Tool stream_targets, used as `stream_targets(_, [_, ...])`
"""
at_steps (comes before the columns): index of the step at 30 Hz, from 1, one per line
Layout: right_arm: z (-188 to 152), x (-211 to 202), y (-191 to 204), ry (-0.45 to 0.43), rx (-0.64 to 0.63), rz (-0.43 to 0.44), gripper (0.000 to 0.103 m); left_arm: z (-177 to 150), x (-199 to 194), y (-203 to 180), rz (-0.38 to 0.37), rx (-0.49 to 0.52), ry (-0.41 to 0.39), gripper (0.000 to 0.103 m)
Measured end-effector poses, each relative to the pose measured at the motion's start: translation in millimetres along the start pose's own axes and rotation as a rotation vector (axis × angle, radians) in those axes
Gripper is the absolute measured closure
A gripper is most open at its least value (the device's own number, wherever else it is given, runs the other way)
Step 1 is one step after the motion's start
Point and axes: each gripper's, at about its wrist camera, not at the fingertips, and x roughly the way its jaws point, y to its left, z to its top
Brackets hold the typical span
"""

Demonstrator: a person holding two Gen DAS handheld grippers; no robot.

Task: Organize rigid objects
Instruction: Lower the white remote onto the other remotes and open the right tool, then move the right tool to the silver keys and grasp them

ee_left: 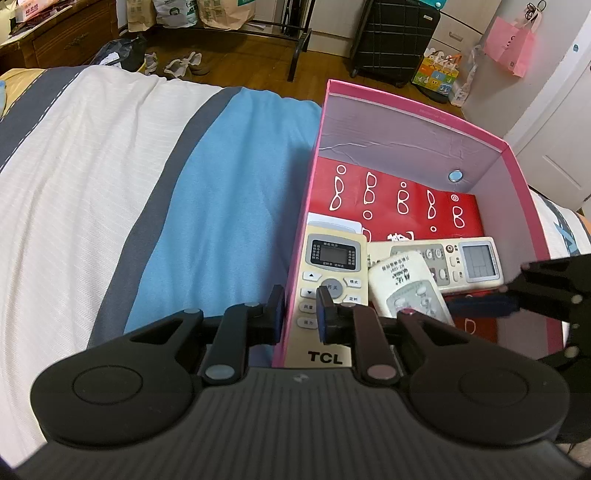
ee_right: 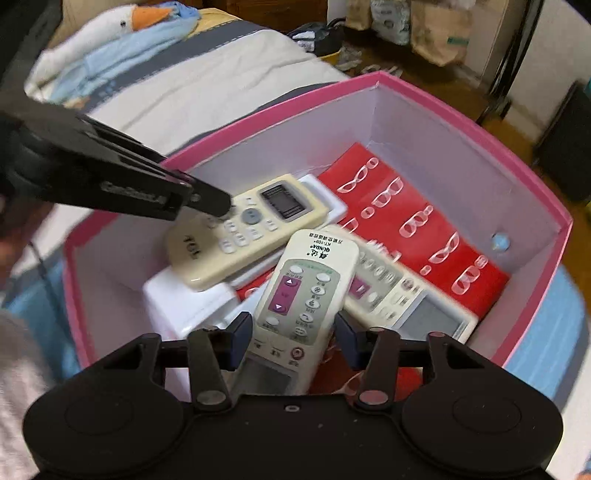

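A pink box [ee_left: 413, 107] [ee_right: 480, 133] sits on the bed with three remotes inside, on a red packet [ee_left: 406, 199] [ee_right: 436, 229]. My left gripper [ee_left: 301, 310] is open, its jaws astride the box's left wall, one finger over the cream TCL remote [ee_left: 332, 266] [ee_right: 243, 236]. It enters the right wrist view as a black arm [ee_right: 110, 177] touching that remote. My right gripper [ee_right: 293, 332] is open around the white Qunda remote [ee_right: 306, 288] [ee_left: 406, 284], which lies across a third white remote [ee_left: 461, 262] [ee_right: 406, 302]. Its jaws stand apart from its sides.
The bed has a white, grey and blue striped cover [ee_left: 147, 184]. A plush goose [ee_right: 110, 26] lies near the pillow. A black suitcase [ee_left: 395, 37], paper bags [ee_left: 221, 14] and a pink bag [ee_left: 511, 44] stand on the floor and wall beyond.
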Motion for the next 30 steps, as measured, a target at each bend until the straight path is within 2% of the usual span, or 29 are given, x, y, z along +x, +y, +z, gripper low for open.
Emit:
stream_targets(3, [-5.3,-22.4,-6.7,-0.073,0.036,0.015,0.051,0.2,0.1,0.0,0.000,0.001,0.000,0.088])
stream_targets(7, [-21.8,-77.8,-27.4,-0.205,0.115,0.062,0.050,0.7,0.1,0.4,-0.002,-0.006,0.001,0.088])
stream_targets(11, [-46.7,-125.5,-52.3,-0.279,0.210,0.081,0.050,1.1,-0.3,-0.4,0.002,0.003,-0.003,0.088])
stream_targets(15, [-80.6,-144.0,-79.3,-0.315,0.318,0.097,0.049,0.6,-0.9,-2.7,0.013,0.015,-0.001,0.088])
stream_targets(17, [-101.2,-139.7,-89.0,-0.326,0.361,0.095,0.048,0.7,-0.6,-2.5,0.013,0.013,0.002,0.088])
stream_targets(19, [-125.1,-120.7,-100.4,-0.306,0.430,0.135,0.047,0.5,-0.6,-1.6,0.011,0.009,0.005,0.088])
stream_targets(21, [-145.2,-93.9,-113.1,-0.252,0.518,0.163,0.048,0.1,-0.8,-1.4,0.012,0.006,0.010,0.088])
stream_targets(23, [-157.8,-68.7,-118.8,-0.172,0.563,0.154,0.047,-0.1,-0.8,-3.3,0.015,0.010,0.010,0.088])
stream_targets(26, [-162.3,-44.5,-117.3,-0.114,0.566,0.159,0.047,1.3,-0.5,-4.6,0.020,0.011,0.010,0.088])
stream_targets(30, [-157.6,-21.8,-100.0,-0.107,0.522,0.148,0.048,1.6,0.0,-5.0,0.019,0.013,0.008,0.088])
